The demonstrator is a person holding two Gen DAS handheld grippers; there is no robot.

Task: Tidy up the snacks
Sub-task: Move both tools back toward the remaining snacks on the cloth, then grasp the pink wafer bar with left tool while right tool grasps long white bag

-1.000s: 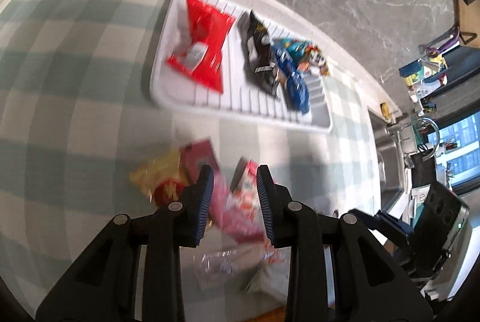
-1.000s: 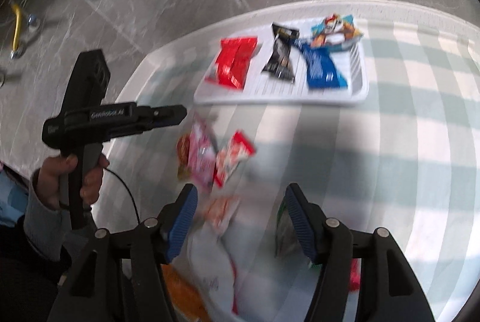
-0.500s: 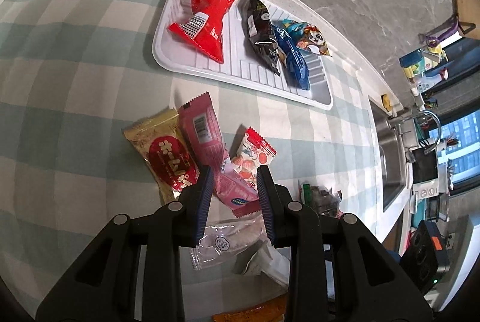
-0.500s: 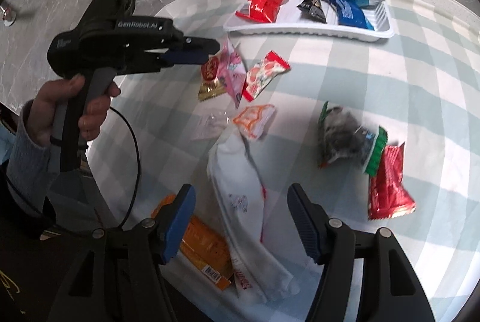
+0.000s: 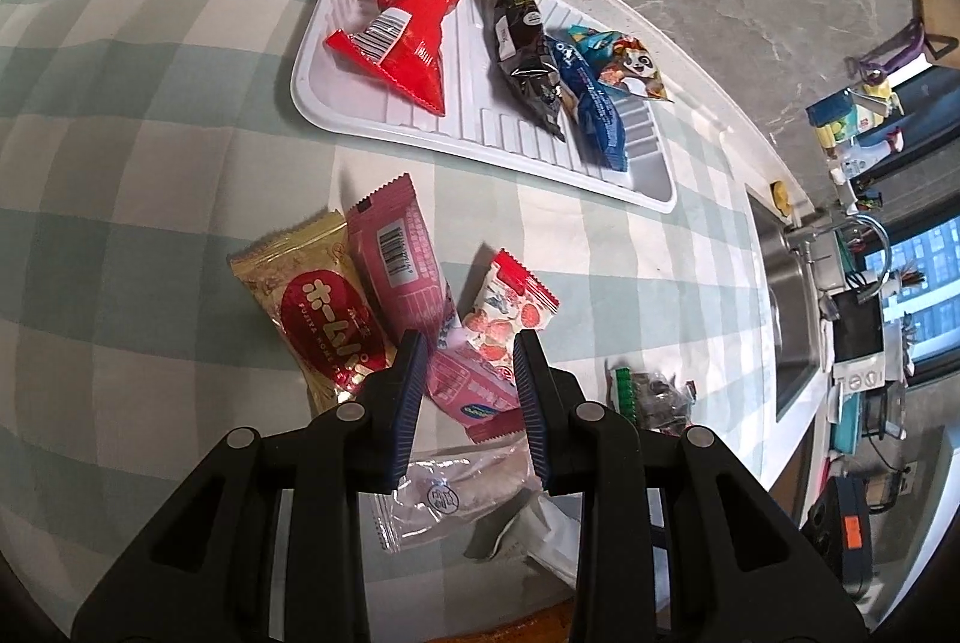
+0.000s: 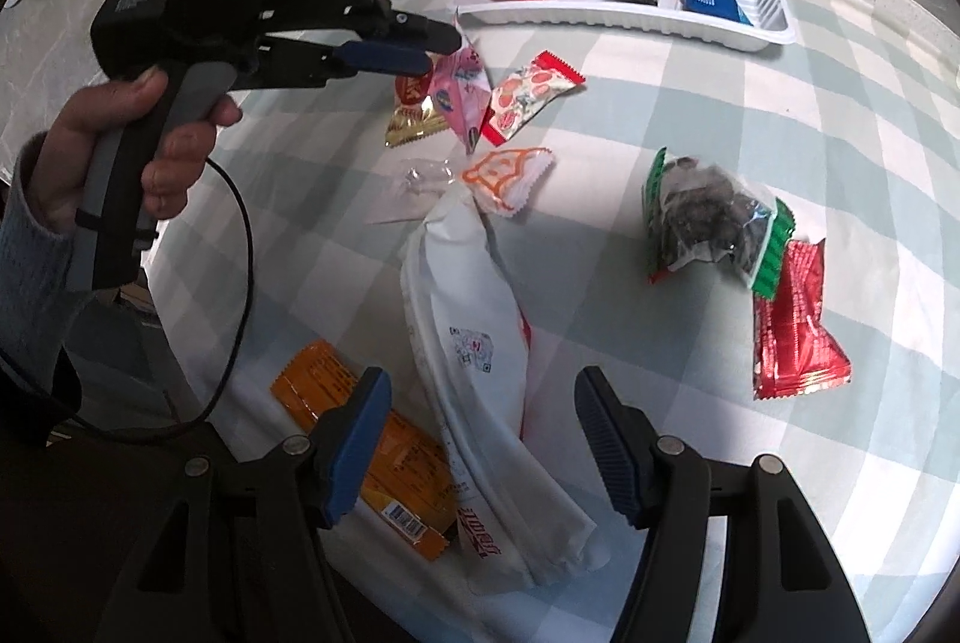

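Note:
A white tray (image 5: pixel 336 103) at the far side of the checked tablecloth holds a red packet (image 5: pixel 408 25), a black packet (image 5: pixel 528 55), a blue packet (image 5: pixel 597 109) and a panda packet (image 5: pixel 630 64). My left gripper (image 5: pixel 471 349) is open and empty, hovering over a pink packet (image 5: pixel 402 265), between a gold-and-red packet (image 5: pixel 312 307) and a strawberry packet (image 5: pixel 510 307). My right gripper (image 6: pixel 480 391) is open and empty above a long white bag (image 6: pixel 480 319). The tray also shows in the right wrist view (image 6: pixel 774 28).
Loose on the cloth lie an orange packet (image 6: pixel 372 433), an orange-print white packet (image 6: pixel 507 175), a clear wrapper (image 6: pixel 420 181), a green-edged dark snack bag (image 6: pixel 708 217) and a red packet (image 6: pixel 792 331). A sink (image 5: pixel 792 307) lies off the table's right.
The right gripper has pulled back and up, so more of the table shows. The left gripper has drawn slightly nearer the pink packet. Both stay open and empty.

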